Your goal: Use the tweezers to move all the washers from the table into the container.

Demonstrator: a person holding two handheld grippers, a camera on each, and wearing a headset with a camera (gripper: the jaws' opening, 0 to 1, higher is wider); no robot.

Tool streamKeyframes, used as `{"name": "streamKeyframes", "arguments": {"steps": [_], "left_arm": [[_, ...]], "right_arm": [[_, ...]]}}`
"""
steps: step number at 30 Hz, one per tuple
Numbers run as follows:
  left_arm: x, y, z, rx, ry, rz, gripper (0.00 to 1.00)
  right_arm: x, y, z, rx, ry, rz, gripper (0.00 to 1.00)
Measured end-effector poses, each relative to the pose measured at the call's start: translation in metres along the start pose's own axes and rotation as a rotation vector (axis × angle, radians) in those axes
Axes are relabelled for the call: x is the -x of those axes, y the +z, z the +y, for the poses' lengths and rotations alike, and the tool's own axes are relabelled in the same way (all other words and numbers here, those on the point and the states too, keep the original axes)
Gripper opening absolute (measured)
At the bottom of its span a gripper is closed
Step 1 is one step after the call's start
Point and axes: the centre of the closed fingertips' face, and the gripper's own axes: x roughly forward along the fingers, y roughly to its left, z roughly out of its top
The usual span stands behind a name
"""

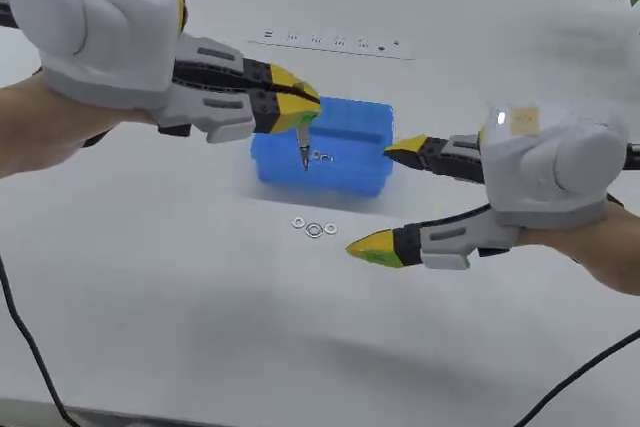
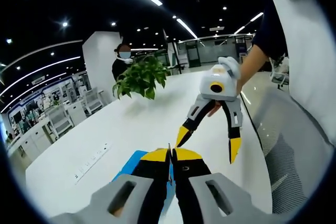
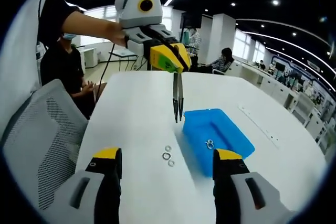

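Note:
My left gripper (image 1: 300, 109) (image 2: 171, 156) (image 3: 169, 56) is shut on metal tweezers (image 1: 304, 147) (image 3: 177, 98). The tweezers point down over the blue container (image 1: 350, 125) (image 3: 233, 136); I see no washer at their tips. Three washers (image 1: 314, 228) (image 3: 167, 156) lie on the white table just in front of the container. A few more washers (image 1: 322, 157) (image 3: 209, 144) lie inside it. My right gripper (image 1: 372, 197) (image 2: 207, 148) (image 3: 168, 155) hovers open to the right of the table washers, with nothing between its jaws.
A white power strip (image 1: 330, 42) (image 3: 260, 124) lies behind the container. Black cables (image 1: 30, 347) trail off the table's near edge. A potted plant (image 2: 142, 77) stands at the far end. A mesh chair (image 3: 42, 135) and a seated person (image 3: 63, 61) are beside the table.

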Motion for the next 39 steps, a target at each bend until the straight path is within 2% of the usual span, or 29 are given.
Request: {"name": "streamKeyframes", "arguments": {"steps": [5, 10, 13, 16, 19, 26, 34, 39], "left_arm": [[0.003, -0.007, -0.014, 0.005, -0.002, 0.004, 0.06], [-0.003, -0.014, -0.023, 0.0, -0.001, -0.001, 0.06], [-0.008, -0.016, -0.024, 0.003, -0.001, 0.001, 0.06], [-0.012, -0.015, -0.022, 0.005, -0.007, -0.011, 0.06], [-0.015, -0.018, -0.024, -0.004, -0.024, -0.001, 0.06], [-0.016, -0.027, -0.024, 0.004, -0.041, 0.002, 0.06], [-0.02, -0.044, -0.019, 0.044, -0.032, 0.003, 0.06], [-0.027, -0.052, -0.02, 0.059, -0.043, 0.013, 0.06]], "right_arm": [[0.008, -0.012, 0.012, -0.021, -0.011, 0.007, 0.8], [0.015, -0.016, 0.023, -0.025, -0.006, 0.012, 0.84], [0.019, -0.019, 0.027, -0.015, 0.007, 0.02, 0.92], [0.022, -0.023, 0.032, -0.014, 0.036, 0.033, 0.95], [0.022, -0.025, 0.035, -0.029, 0.053, 0.033, 1.0], [0.014, -0.03, 0.037, -0.06, 0.101, 0.036, 1.0], [0.01, -0.026, 0.032, -0.09, 0.107, 0.019, 1.0], [0.009, -0.033, 0.031, -0.118, 0.117, 0.022, 1.0]]}}
